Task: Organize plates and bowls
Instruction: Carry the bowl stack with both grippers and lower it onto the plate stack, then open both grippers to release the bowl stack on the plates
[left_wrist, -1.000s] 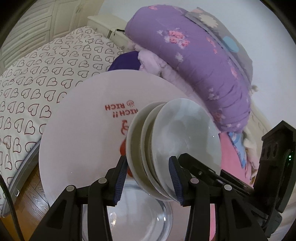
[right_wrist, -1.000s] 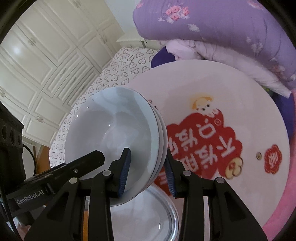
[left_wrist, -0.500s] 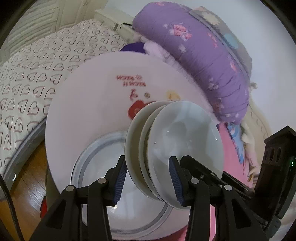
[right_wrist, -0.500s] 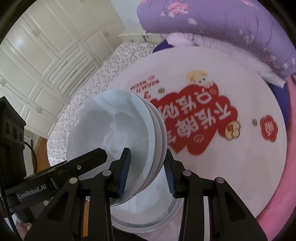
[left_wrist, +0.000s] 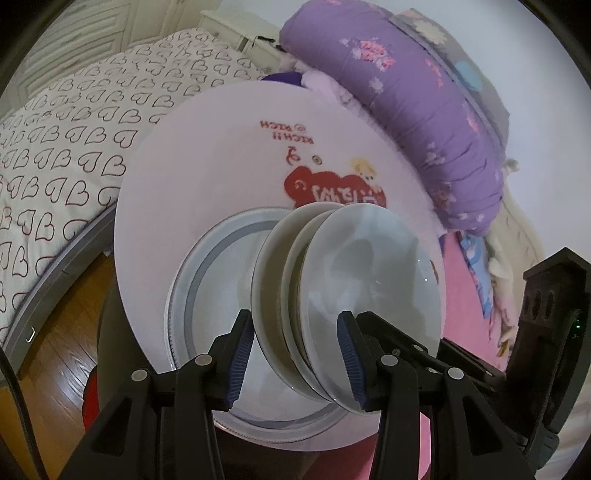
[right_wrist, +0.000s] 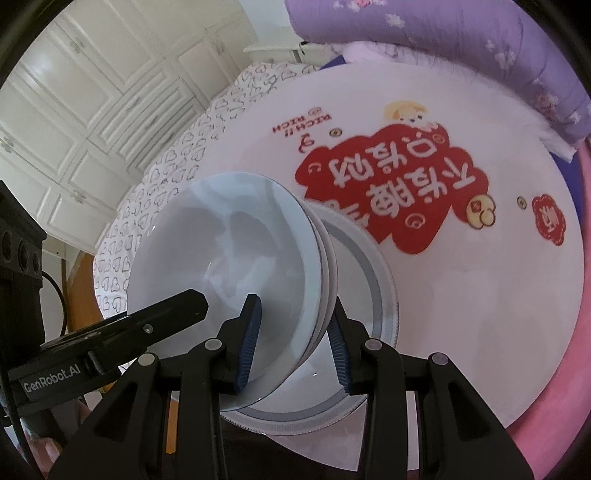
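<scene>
Item: stack of white bowls (left_wrist: 347, 291), carried on edge above grey-rimmed plate (left_wrist: 207, 295) at table's 6 o'clock. Left gripper (left_wrist: 295, 354) and right gripper (right_wrist: 291, 339): part open, each clamped across stack rims. Risk, judged: uneven hands splay bowls; one slips, chips plate.

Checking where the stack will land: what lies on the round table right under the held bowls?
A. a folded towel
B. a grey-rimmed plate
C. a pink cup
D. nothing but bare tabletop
B: a grey-rimmed plate lies on the table directly beneath the bowls in both wrist views.
</scene>
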